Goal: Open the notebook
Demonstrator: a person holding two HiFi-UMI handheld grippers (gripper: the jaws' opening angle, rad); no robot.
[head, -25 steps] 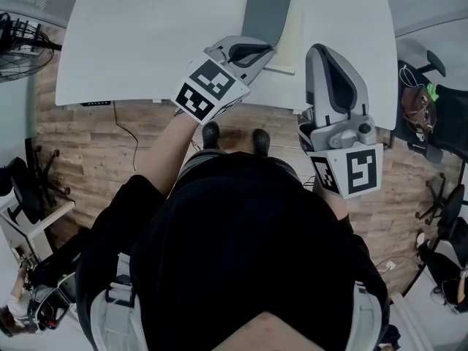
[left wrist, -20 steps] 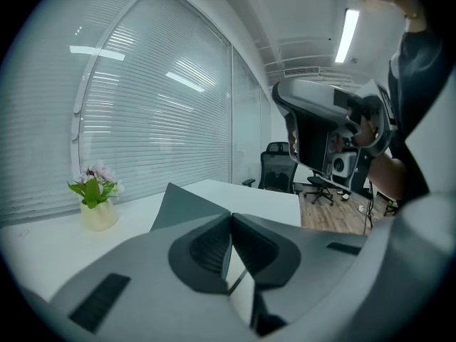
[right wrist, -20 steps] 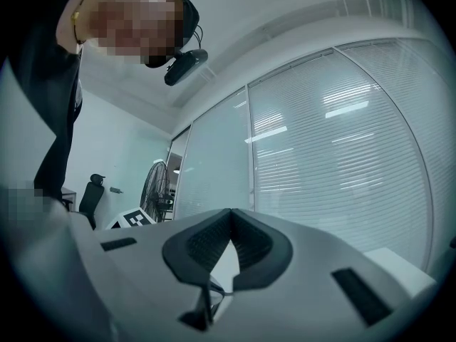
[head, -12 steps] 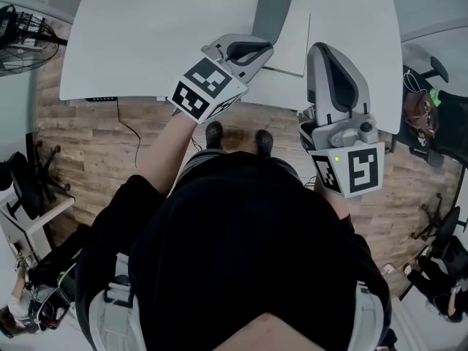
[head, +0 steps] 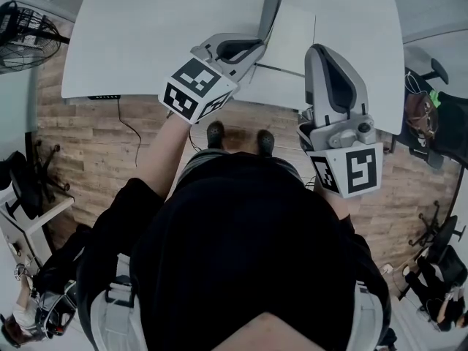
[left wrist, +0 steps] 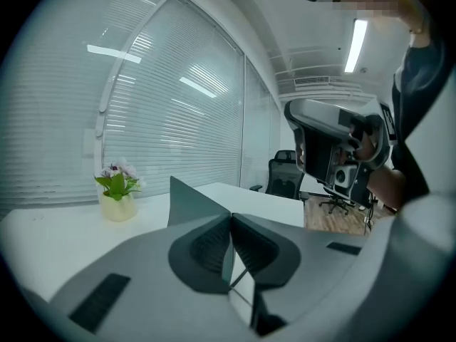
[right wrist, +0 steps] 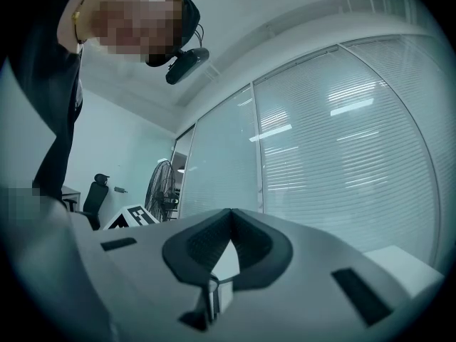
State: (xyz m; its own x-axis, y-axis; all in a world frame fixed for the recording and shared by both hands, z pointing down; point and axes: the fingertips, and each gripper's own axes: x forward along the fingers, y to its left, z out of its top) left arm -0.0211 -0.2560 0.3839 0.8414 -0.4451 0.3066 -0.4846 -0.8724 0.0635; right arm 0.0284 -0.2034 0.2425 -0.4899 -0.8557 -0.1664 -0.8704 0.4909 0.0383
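Flowerpot (left wrist: pixel 117 206) sits on table (left wrist: pixel 50 237) beyond notebook cover (left wrist: pixel 189 201) pinched raised in left fingers (left wrist: pixel 206 248); right fingers (right wrist: pixel 199 248) closed, empty.

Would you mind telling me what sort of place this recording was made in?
Probably an office: a white desk, a black office chair on wood flooring, and slatted blinds along the wall.

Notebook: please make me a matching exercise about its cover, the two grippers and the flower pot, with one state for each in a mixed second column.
Things:
1. notebook cover
2. left gripper
3. right gripper
4. flower pot

States:
A. shut, with nothing held
B. stands alone on the table
C. raised steeply above the pages
D. shut on the cover

Pairs: 1-C, 2-D, 3-A, 4-B
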